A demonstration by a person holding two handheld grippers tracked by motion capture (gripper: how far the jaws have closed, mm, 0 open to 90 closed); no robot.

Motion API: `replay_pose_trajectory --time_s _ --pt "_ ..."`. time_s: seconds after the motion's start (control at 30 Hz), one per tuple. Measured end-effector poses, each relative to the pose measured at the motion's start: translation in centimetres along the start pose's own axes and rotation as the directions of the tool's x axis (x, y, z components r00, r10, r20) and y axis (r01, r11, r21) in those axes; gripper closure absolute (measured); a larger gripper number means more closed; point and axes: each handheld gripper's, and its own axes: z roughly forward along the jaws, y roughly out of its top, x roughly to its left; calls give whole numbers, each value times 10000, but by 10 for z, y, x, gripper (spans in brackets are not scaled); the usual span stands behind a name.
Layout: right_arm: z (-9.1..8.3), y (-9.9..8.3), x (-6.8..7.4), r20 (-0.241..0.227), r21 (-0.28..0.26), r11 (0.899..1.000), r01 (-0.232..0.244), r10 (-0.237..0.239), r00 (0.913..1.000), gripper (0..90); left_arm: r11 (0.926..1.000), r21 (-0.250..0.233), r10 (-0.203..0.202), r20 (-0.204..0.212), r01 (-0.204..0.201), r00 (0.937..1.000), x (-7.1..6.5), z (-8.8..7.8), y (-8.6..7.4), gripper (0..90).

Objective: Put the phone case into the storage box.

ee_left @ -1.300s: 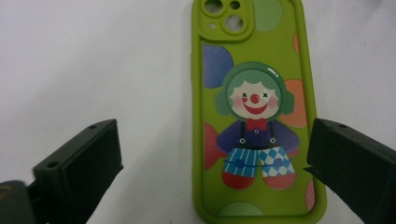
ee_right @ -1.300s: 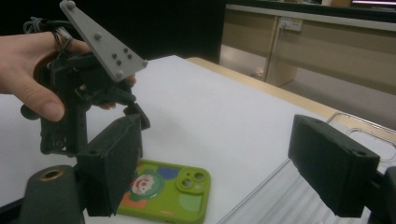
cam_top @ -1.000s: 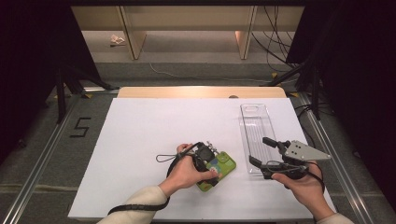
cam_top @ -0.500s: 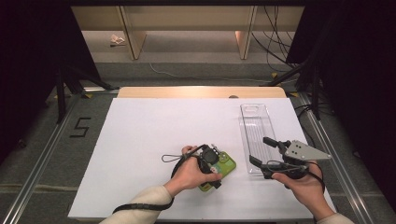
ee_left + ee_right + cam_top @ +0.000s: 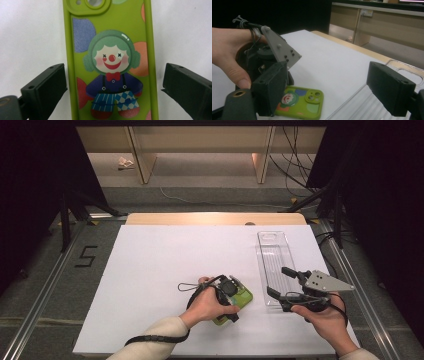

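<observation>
Lying flat on the white table [image 5: 165, 260], near its front edge and a little right of the middle, is a green phone case [image 5: 241, 299] with a cartoon clown printed on its back and its camera cutout toward the far side. The left hand [image 5: 207, 304] reaches in from the front edge with the forearm slanting up and rightward, palm turned down, and holds the left tool [image 5: 226, 292] directly over the case, pointing down at it. In the left gripper view the two black jaws stand wide apart, one on each side of the case's long edges, with white table showing between each pad and the case; nothing is gripped. The right hand [image 5: 325, 317] rests near the front right corner, wrist roughly level, holding the right tool [image 5: 281, 282] aimed leftward toward the case. Its jaws are also spread wide and empty, hovering above the near end of a clear plastic tray [image 5: 272, 251] that runs along the right edge.
</observation>
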Motion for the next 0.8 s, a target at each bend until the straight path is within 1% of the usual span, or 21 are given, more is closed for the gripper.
replay_pose_trajectory --time_s 0.03,0.07,0.17,0.27,0.3,0.37,0.6,0.8 --pt "0 0 0 -10 -4 10000 -13 13 10000 185 9999 100 17 12 -17 10000 1 0 1 49" --pt "0 0 0 -3 -3 10000 -16 16 10000 184 9999 101 -63 15 63 10000 1 1 2 51" --pt "0 0 0 -9 1 10000 -10 10 10000 184 9997 261 5 -3 -5 10000 2 2 5 52" --pt "0 0 0 -15 3 10000 -17 17 10000 184 9991 412 -37 47 35 10000 4 1 8 52" --pt "0 0 0 -7 -5 10000 -8 8 10000 185 9986 526 28 26 -30 10000 6 1 10 52" --pt "0 0 0 -13 -14 10000 -30 30 10000 184 9980 636 -16 35 14 10000 7 2 11 58" --pt "0 0 0 -4 28 10000 -23 23 10000 184 9968 798 -51 195 35 9998 9 5 12 67" --pt "0 0 -1 -20 25 10000 -39 39 10000 185 9964 845 -27 214 9 9998 9 5 12 66"
